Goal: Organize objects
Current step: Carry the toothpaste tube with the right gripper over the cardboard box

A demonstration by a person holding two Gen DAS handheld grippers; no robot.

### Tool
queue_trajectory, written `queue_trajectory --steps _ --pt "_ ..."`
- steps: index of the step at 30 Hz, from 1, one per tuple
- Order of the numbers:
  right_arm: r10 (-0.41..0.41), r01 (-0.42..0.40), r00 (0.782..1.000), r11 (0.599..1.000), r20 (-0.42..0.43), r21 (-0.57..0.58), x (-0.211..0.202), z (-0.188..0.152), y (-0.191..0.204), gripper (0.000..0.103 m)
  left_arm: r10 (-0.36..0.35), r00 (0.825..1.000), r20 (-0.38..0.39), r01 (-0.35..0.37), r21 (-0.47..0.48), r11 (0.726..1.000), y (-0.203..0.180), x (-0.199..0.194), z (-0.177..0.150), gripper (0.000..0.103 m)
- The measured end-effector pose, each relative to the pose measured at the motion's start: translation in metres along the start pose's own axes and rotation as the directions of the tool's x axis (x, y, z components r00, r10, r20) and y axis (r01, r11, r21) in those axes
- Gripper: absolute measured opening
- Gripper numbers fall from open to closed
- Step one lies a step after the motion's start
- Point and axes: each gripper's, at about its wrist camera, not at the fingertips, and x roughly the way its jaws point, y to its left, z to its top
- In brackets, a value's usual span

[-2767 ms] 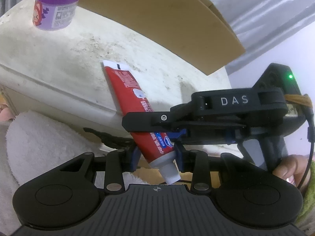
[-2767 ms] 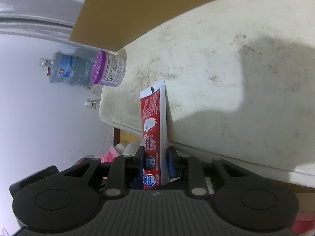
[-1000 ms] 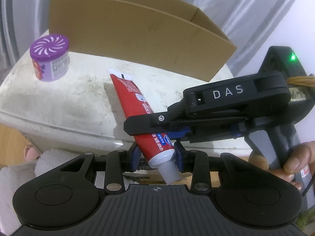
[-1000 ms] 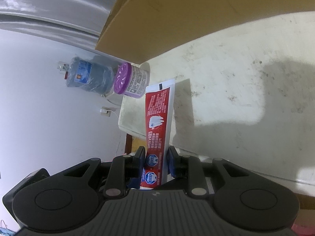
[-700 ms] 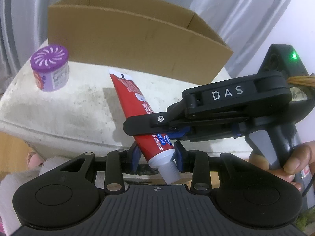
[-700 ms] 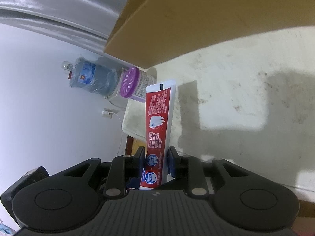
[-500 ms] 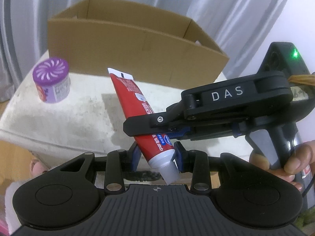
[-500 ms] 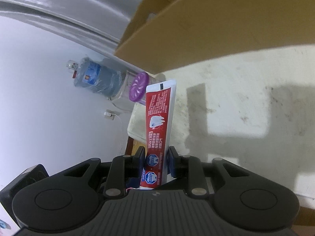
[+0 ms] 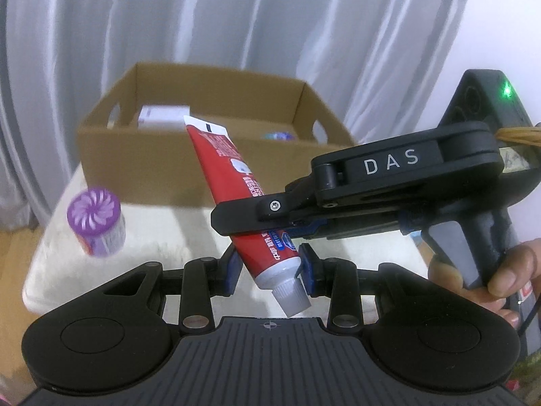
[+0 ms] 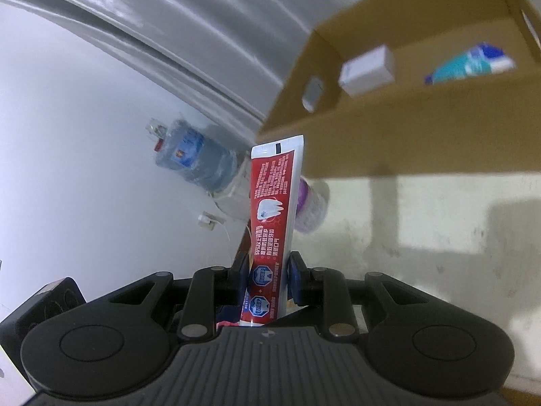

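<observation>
A red toothpaste tube hangs in the air above the white table, its flat end towards the cardboard box. My left gripper is shut on the tube's cap end. My right gripper reaches in from the right and is shut on the tube just above that. In the right wrist view the tube stands upright between the right gripper's pads. The open box holds a small white carton and a teal tube.
A purple-lidded jar stands on the table left of the box, partly hidden behind the tube in the right wrist view. A person's hand holds the right gripper's handle. A water bottle stands by the wall beyond the table. Curtains hang behind.
Both grippers have risen together with the toothpaste tube still held. The box now sits lower in view, so its inside shows. The jar has not moved on the table.
</observation>
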Motion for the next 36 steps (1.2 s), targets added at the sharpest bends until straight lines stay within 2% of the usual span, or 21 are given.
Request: queue_trajectory --steps 12,16,21,27,31,36 --pt "-0.003 0.007 0.994 1.000 0.106 -0.031 -0.024 0.054 0.014 0.028 -0.025 0.999 0.041 0.020 0.115 0.993 -0.004 0.018 0.066 0.035" --pt "-0.023 0.025 0.992 1.000 0.120 -0.015 -0.023 0.080 0.006 0.028 -0.054 0.998 0.010 0.052 0.129 0.990 0.003 0.041 0.094 0.035" --pt "-0.080 0.079 0.989 0.997 0.121 0.012 -0.015 0.120 -0.010 0.028 -0.095 0.993 -0.075 0.104 0.133 0.986 0.014 0.081 0.133 0.035" --pt "-0.125 0.116 0.989 0.988 0.084 0.104 0.004 0.170 -0.045 0.028 -0.164 0.964 -0.208 0.179 0.052 0.982 0.036 0.136 0.173 0.035" --pt "-0.145 0.138 0.989 0.978 0.035 0.159 0.022 0.198 -0.072 0.028 -0.155 0.948 -0.280 0.173 0.041 0.984 0.043 0.169 0.190 0.035" --pt "-0.181 0.190 0.981 0.968 -0.066 0.163 0.045 0.230 -0.099 0.028 -0.183 0.918 -0.351 0.167 -0.078 0.983 0.056 0.208 0.204 0.035"
